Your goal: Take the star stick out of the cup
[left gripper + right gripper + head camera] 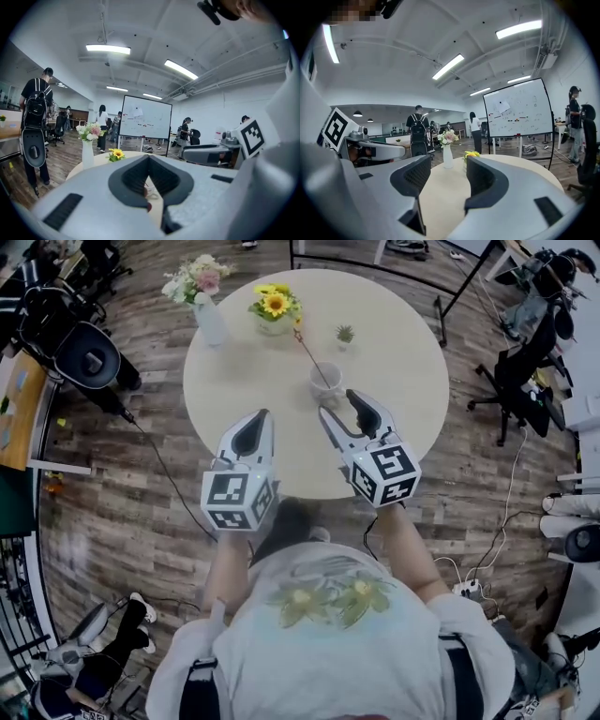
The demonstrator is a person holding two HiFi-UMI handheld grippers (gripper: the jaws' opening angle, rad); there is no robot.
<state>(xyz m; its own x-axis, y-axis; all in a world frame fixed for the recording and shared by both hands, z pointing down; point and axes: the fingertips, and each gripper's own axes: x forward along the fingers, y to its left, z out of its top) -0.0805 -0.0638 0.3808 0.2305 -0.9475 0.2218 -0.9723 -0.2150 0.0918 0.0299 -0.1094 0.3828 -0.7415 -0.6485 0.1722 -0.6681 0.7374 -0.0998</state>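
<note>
A small white cup (326,382) stands near the middle of the round beige table (244,381). A thin star stick (308,352) stands in it and leans up and to the left, toward the sunflowers. My right gripper (342,406) is open just in front of the cup, and only bare tabletop shows between its jaws (447,171). To the left of the cup, nearer the table's front edge, my left gripper (262,418) is shut and empty. In the left gripper view, a bit of the cup (151,190) shows through the gap behind the left gripper's (149,157) closed tips.
Along the table's far side stand a white vase of flowers (208,315), a pot of sunflowers (275,308) and a tiny green plant (345,334). Office chairs (86,352), cables and a whiteboard (516,110) surround the table. People stand in the room behind.
</note>
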